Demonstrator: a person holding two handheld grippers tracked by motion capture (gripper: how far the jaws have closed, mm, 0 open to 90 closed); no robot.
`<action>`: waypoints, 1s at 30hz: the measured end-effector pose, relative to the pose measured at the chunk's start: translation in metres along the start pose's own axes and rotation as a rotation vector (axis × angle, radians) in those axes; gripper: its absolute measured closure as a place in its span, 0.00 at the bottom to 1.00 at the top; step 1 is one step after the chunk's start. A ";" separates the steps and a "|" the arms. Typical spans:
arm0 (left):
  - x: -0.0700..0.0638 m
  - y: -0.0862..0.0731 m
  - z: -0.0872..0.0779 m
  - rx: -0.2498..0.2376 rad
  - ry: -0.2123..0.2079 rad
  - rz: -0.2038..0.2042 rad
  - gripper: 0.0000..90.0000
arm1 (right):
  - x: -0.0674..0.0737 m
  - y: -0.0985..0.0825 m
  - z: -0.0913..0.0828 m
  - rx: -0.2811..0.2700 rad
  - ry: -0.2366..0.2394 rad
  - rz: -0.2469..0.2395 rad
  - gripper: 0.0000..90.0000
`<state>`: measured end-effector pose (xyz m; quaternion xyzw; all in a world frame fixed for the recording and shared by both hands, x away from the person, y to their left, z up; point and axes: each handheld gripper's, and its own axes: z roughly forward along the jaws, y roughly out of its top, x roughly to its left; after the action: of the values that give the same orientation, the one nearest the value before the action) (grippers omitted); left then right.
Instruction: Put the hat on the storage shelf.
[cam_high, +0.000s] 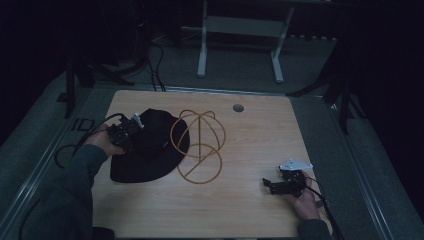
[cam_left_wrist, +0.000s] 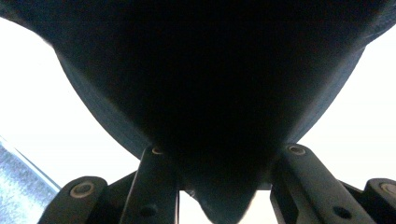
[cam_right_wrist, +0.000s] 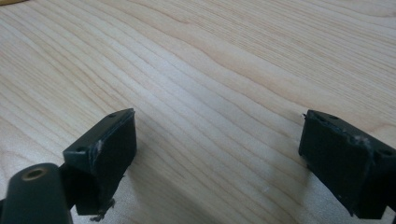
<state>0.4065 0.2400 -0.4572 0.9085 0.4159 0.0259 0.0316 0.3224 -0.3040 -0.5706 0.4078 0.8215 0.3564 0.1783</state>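
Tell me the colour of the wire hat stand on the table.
The wire hat stand is golden tan, clearest in the high view, beside the black hat.

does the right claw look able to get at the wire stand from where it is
Probably yes. The right claw sits open on the table, and only bare wood lies between it and the wire stand. The hat is on the stand's far side.

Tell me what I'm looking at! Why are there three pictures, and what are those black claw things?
A person sits at a wooden table holding grabbing tongs in each hand. One picture looks down from above; the other two come from small cameras riding on the tongs. The left tongs are at a black hat, whose dark cloth sits between their jaws. Beside the hat stands a golden wire hat stand. The right tongs are open, holding nothing, low over bare wood.
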 end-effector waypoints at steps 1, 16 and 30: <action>0.000 0.000 0.000 0.000 0.000 0.000 0.79 | 0.000 0.000 0.000 0.000 0.000 0.000 0.12; 0.003 0.002 0.003 0.044 -0.060 -0.002 0.96 | 0.000 0.000 0.000 0.000 0.000 0.000 0.12; 0.008 -0.007 -0.007 -0.031 -0.068 -0.039 0.98 | 0.000 0.000 0.000 0.000 0.000 0.000 0.12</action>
<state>0.4058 0.2512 -0.4506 0.8999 0.4320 0.0011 0.0603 0.3224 -0.3040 -0.5706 0.4079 0.8214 0.3564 0.1783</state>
